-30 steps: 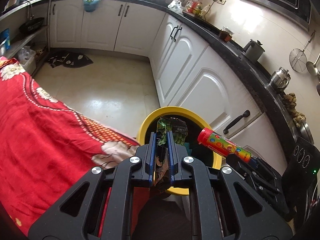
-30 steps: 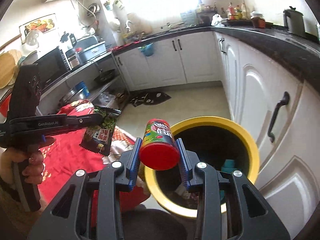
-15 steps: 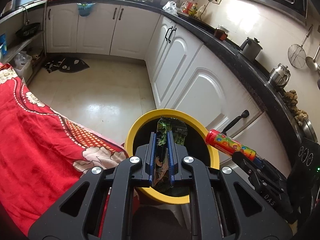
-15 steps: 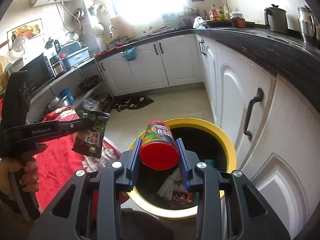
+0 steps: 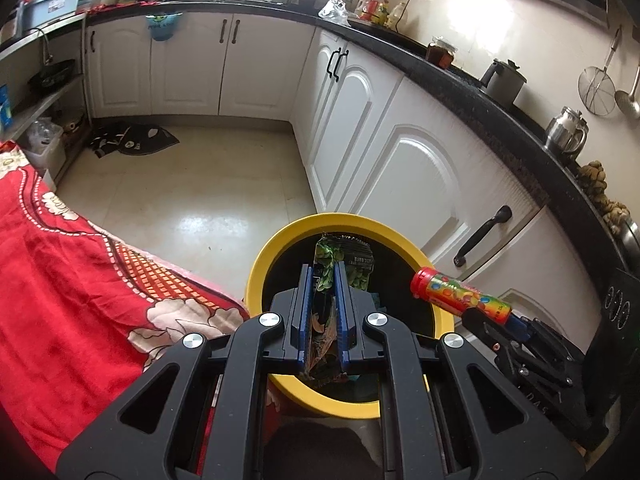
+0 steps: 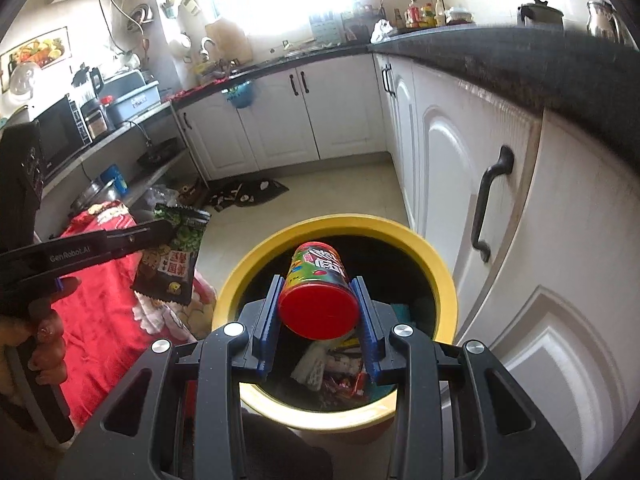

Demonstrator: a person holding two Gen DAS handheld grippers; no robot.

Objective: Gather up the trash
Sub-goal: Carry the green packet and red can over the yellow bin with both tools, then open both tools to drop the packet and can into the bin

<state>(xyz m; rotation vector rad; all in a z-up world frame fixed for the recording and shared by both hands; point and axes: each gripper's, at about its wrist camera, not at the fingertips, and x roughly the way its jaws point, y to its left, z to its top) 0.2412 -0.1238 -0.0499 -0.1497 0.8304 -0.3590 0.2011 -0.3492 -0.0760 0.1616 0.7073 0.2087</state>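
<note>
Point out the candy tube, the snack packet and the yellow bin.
candy tube [image 6: 319, 312]: right wrist view, red cap.
snack packet [image 6: 170, 266]: right wrist view, dark printed front.
yellow bin [image 5: 348, 220]: left wrist view, far rim.

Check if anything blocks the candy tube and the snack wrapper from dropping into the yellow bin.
Nothing visible does. The yellow bin has no lid; only loose trash lies inside. The right hand-held gripper holds the candy tube above the opening. The left hand-held gripper holds the snack wrapper near the rim.

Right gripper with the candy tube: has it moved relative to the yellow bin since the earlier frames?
Yes. The right gripper, shut on the candy tube, has come forward over the yellow bin; the tube now sits inside the rim's outline instead of overlapping its left edge.
</note>
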